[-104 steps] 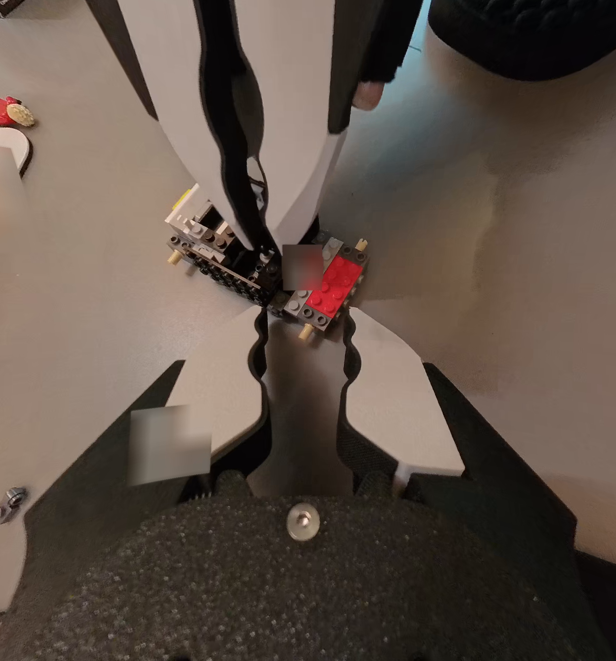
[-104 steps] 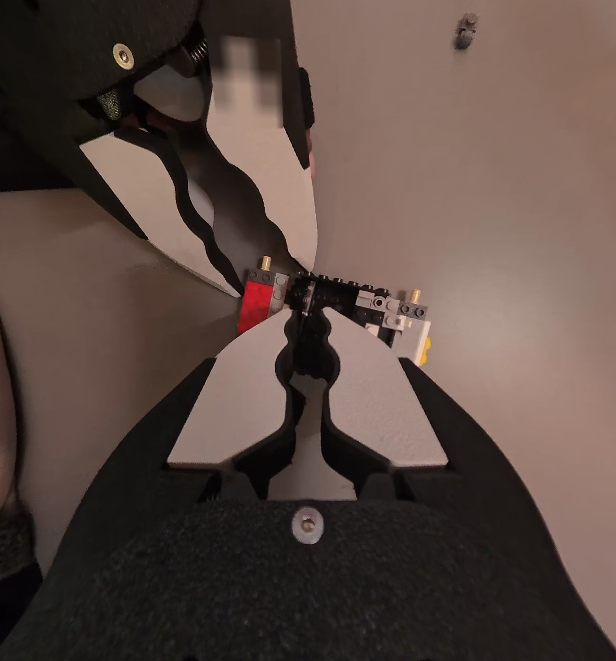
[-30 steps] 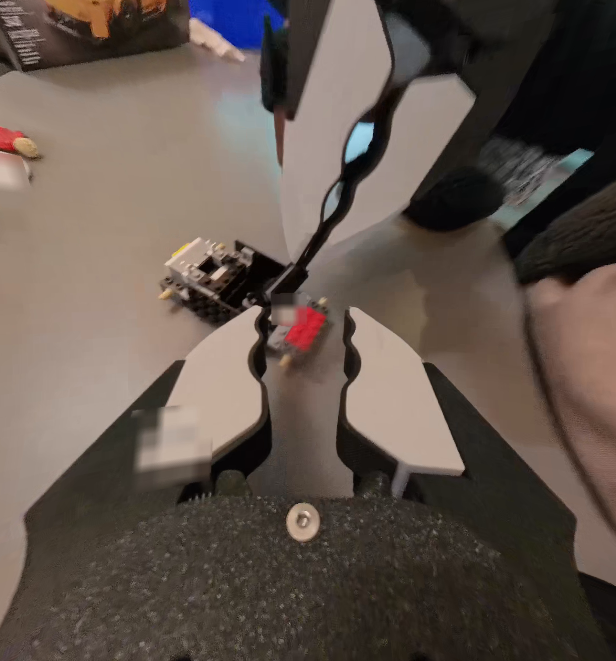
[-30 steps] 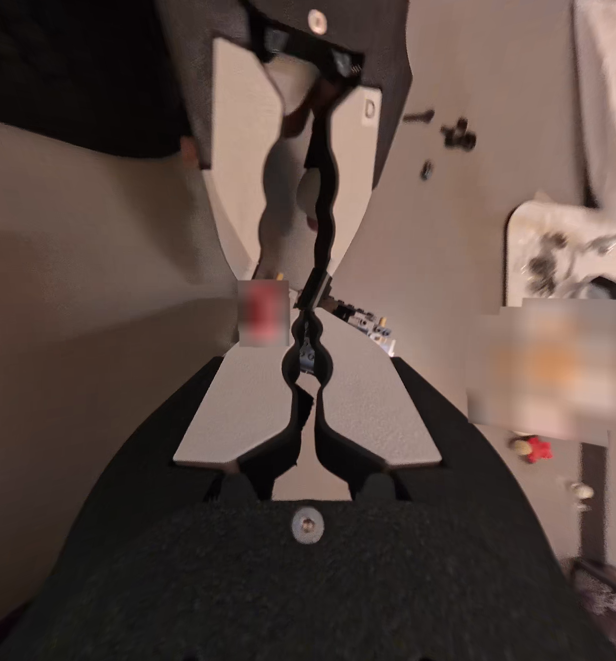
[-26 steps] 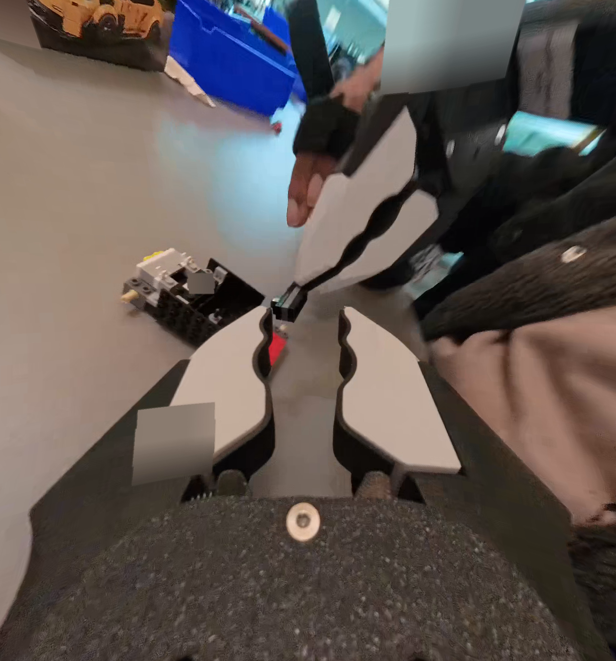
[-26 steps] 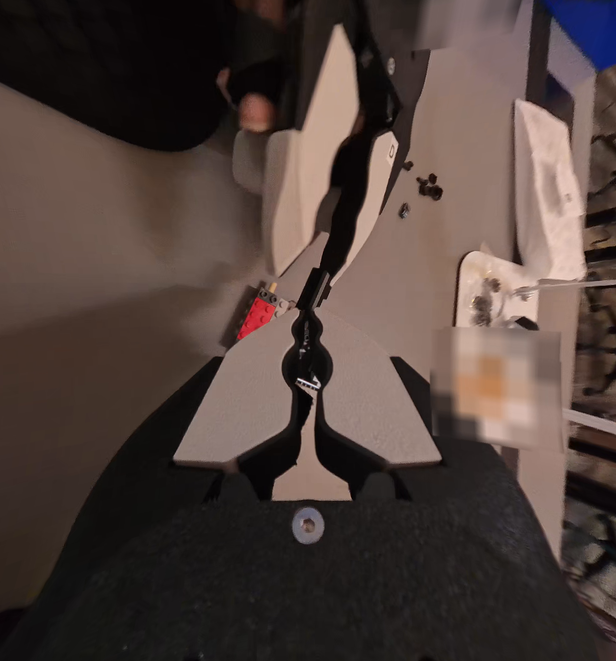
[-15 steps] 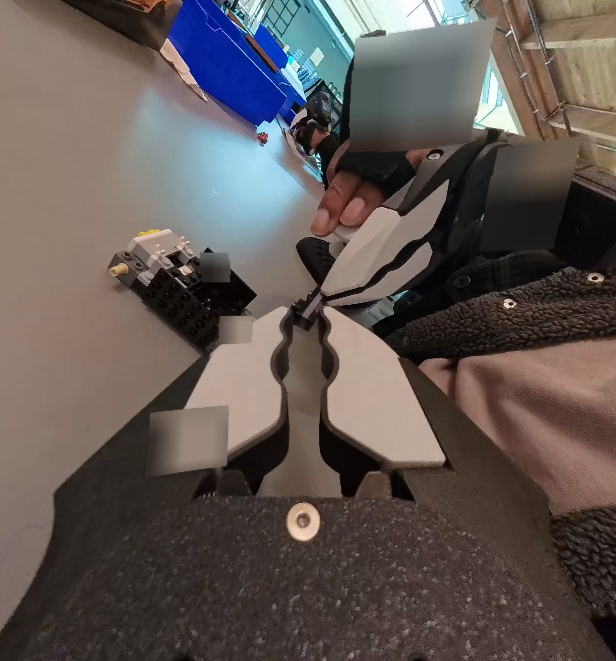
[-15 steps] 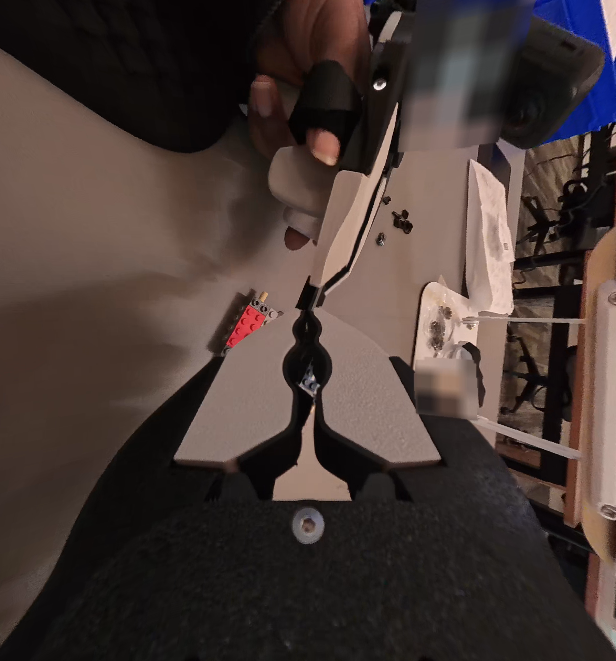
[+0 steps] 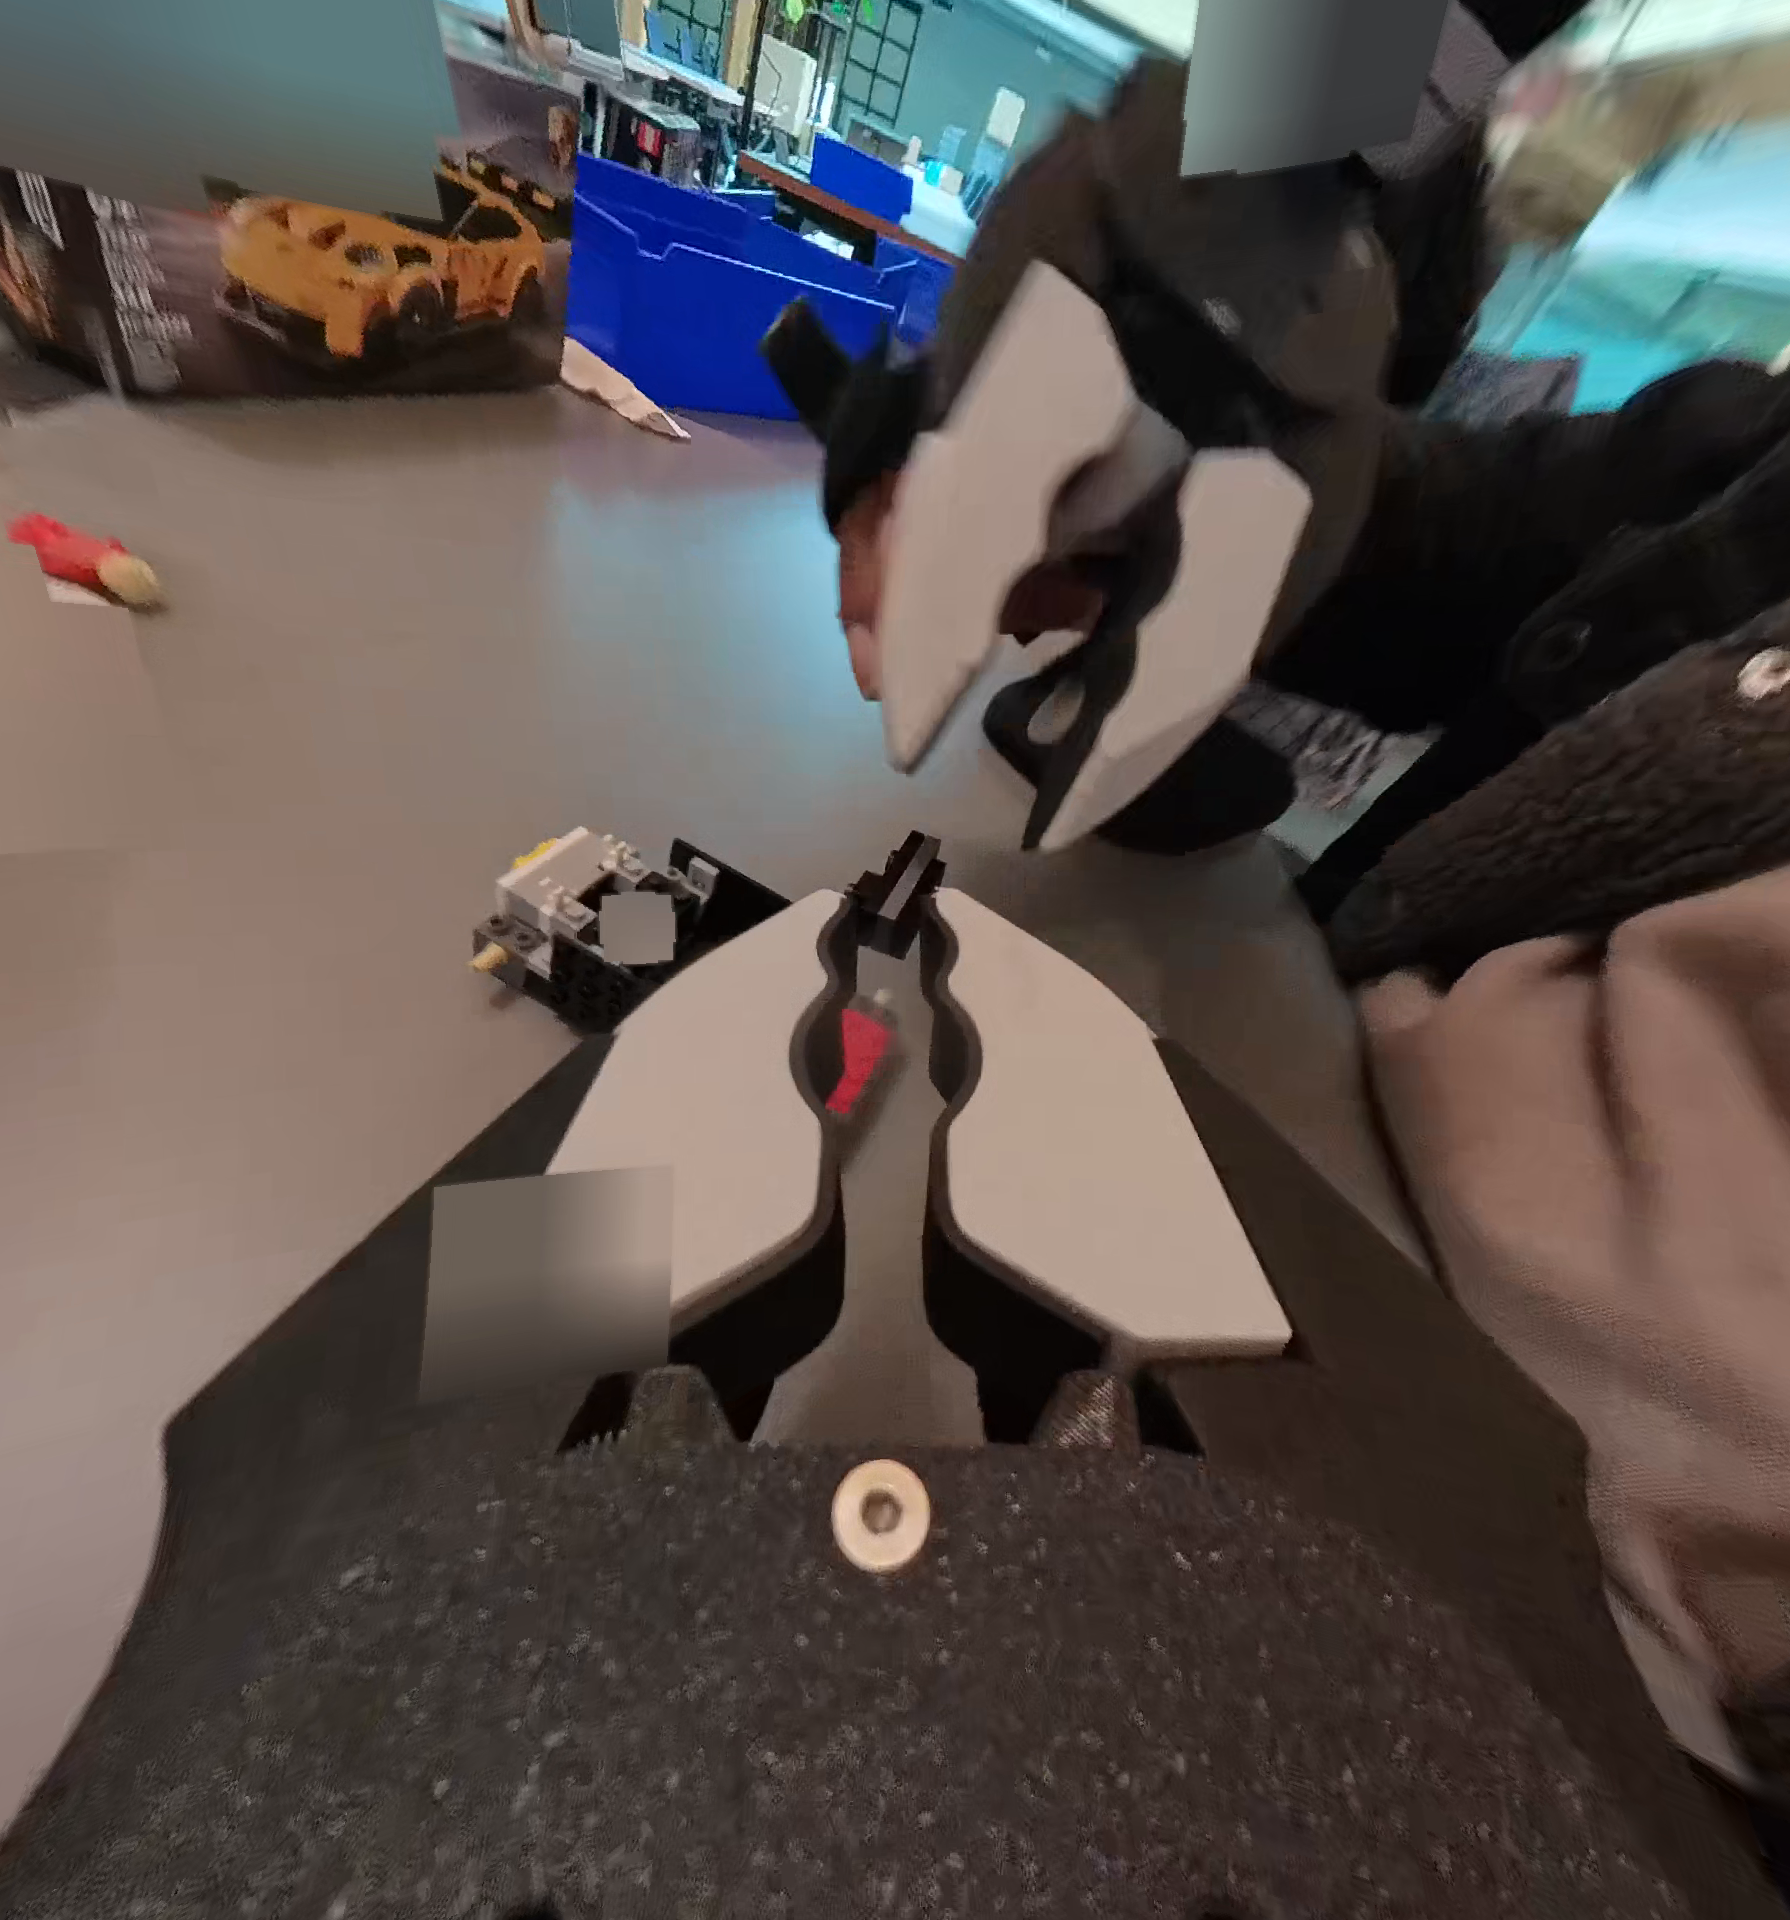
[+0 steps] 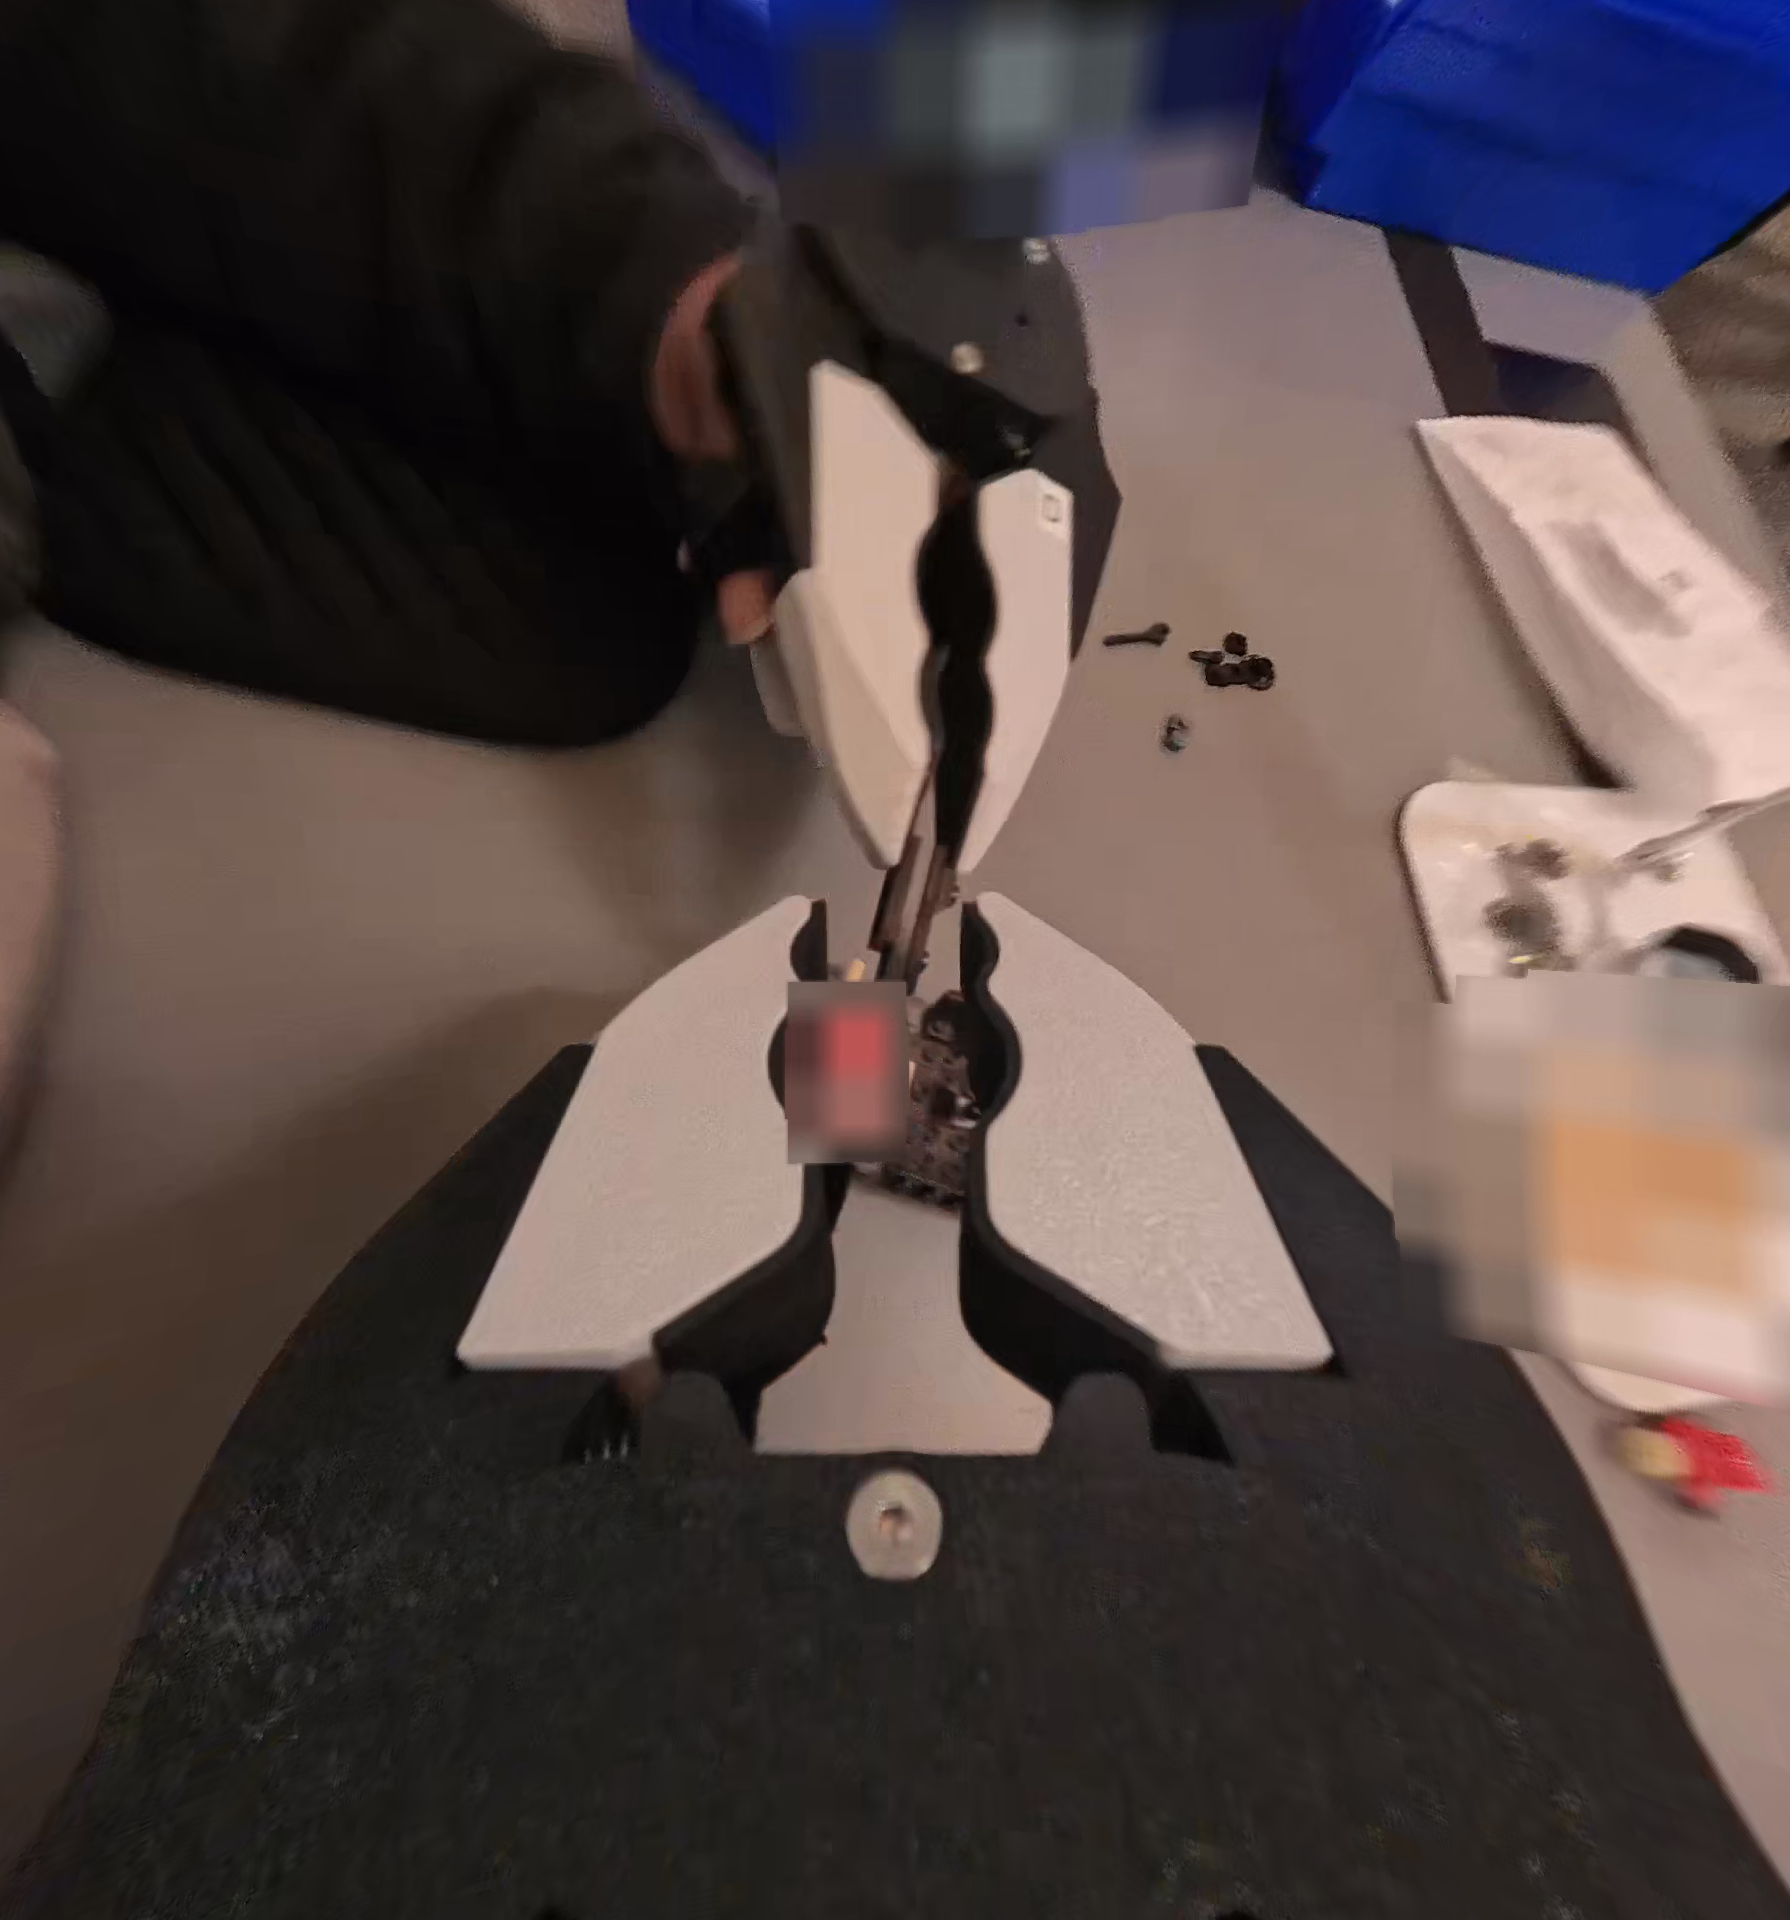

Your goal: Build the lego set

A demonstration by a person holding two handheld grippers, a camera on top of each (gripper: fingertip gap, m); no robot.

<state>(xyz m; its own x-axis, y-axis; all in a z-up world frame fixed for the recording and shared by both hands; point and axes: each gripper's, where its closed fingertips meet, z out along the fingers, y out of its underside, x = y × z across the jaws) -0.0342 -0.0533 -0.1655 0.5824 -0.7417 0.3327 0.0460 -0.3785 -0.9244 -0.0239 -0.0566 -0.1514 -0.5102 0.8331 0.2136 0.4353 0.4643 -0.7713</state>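
Note:
My left gripper (image 9: 891,906) is shut on a small black lego piece (image 9: 896,888) at its fingertips and holds it above the grey table (image 9: 351,727). My right gripper (image 9: 974,800) hangs just beyond it, open and empty. In the right wrist view my right gripper (image 10: 891,920) is open, and the left gripper (image 10: 922,852) faces it, pinching the black piece (image 10: 906,904). The black and grey lego chassis (image 9: 600,935) lies on the table to the left. A red lego section (image 9: 855,1060) shows through the gap between my left fingers. The chassis (image 10: 938,1132) lies below my right fingers.
A box with a yellow car picture (image 9: 278,281) and a blue bin (image 9: 725,291) stand at the back. A small red piece (image 9: 70,551) lies far left. A white tray (image 10: 1556,883), loose black parts (image 10: 1223,665) and a white bag (image 10: 1639,623) are on the right.
My right gripper lifted the black piece off the model and held it out. My left gripper closed on it. My right gripper then opened and drew back.

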